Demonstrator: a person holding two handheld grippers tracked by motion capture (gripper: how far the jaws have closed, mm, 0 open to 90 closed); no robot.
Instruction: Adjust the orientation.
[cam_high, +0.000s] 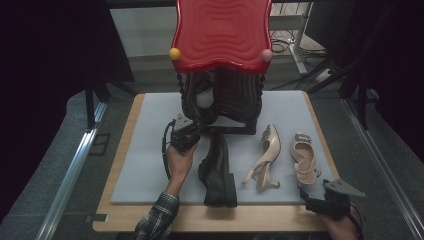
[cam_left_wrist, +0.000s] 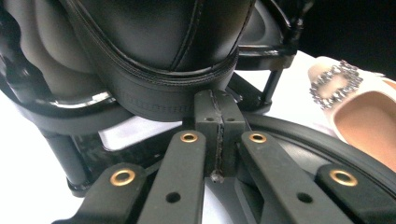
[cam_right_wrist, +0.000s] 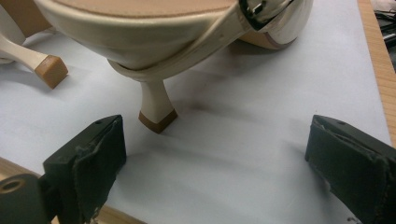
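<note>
- High view: the left gripper (cam_high: 186, 131) sits at the foot of the black tiered shoe rack (cam_high: 222, 102) under its glossy red wavy top (cam_high: 221, 32).
- Left gripper view: jaws clenched together, empty, just beneath the black leather shoe (cam_left_wrist: 163, 46) resting on the rack's lower shelf.
- A second black leather shoe (cam_high: 218, 170) lies on the grey mat (cam_high: 145, 160) covering the bench.
- Right gripper (cam_right_wrist: 215, 163) is spread wide, released, just behind the cream slingback heel (cam_right_wrist: 154, 37).
</note>
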